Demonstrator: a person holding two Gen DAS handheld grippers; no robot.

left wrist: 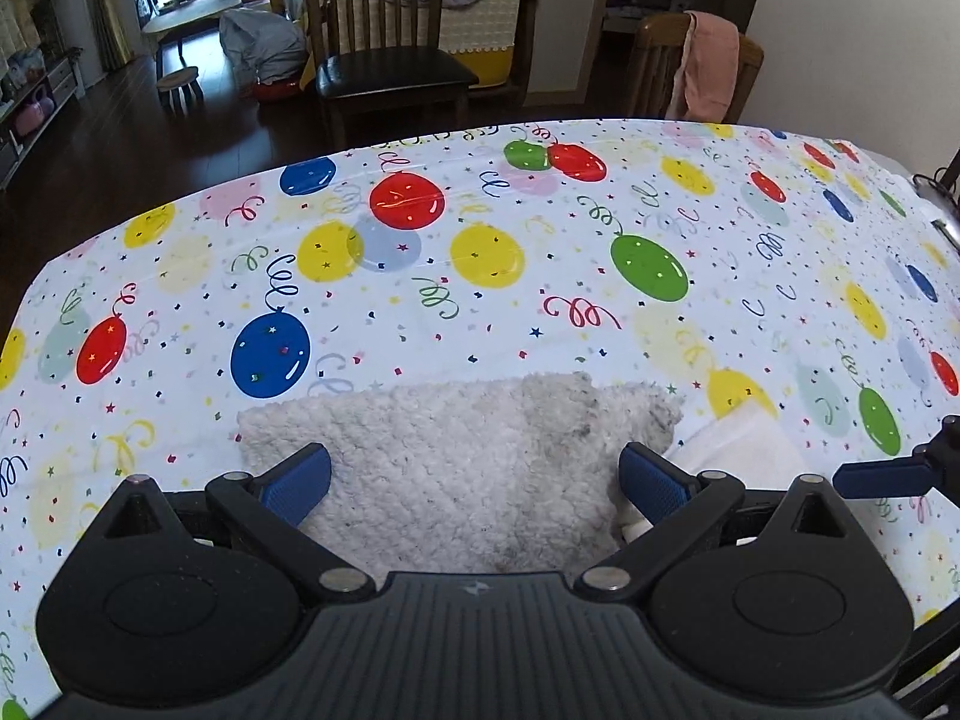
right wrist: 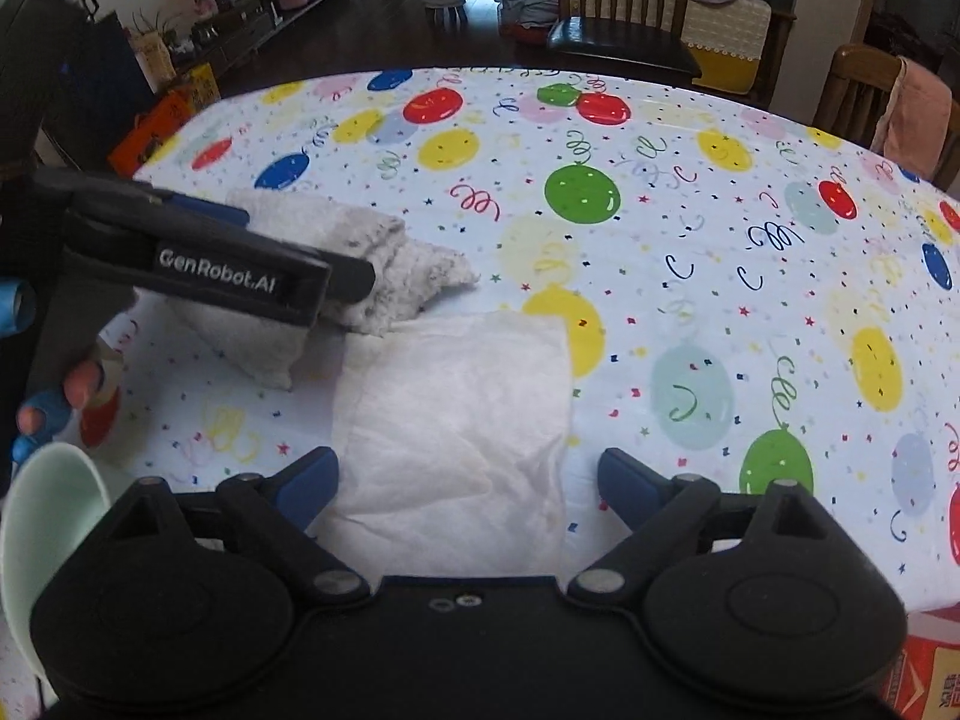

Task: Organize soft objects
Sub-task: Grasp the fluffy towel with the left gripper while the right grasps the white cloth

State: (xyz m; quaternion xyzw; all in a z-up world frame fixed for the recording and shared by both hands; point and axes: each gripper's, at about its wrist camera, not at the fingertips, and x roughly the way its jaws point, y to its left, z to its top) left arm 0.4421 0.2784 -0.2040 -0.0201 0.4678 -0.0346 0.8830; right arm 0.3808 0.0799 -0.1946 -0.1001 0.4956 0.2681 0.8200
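The left tongs (left wrist: 474, 480) stand wide apart, straddling a fluffy white cloth (left wrist: 456, 456) that lies folded near the near edge of the counter (left wrist: 540, 312); the blue pads (left wrist: 300, 483) sit at either side of the cloth and do not seem to press on it. The right tongs (right wrist: 468, 486) are also spread wide, with a thin white cloth (right wrist: 462, 414) between them, and nothing is clamped there either. The thin cloth lies just to the right of the fluffy one, and their near corners appear to touch or overlap slightly.

As far as I can judge, the sorting has hardly begun: both cloths lie loose on the balloon-patterned cover, neither is lifted, and no bin or stack for them shows. What seems left is to close on each cloth and bring it to its place.

In the right view, the left tool crosses over the fluffy cloth, held by a hand (right wrist: 66, 396) at the near left, beside a pale green curved thing (right wrist: 48, 516) that I cannot identify. Across the counter stand a wooden chair (left wrist: 384, 42) and, far right, another chair draped with a pink towel (left wrist: 711, 60). The counter beyond the cloths is bare, so little blocks the way except the two tools working close together
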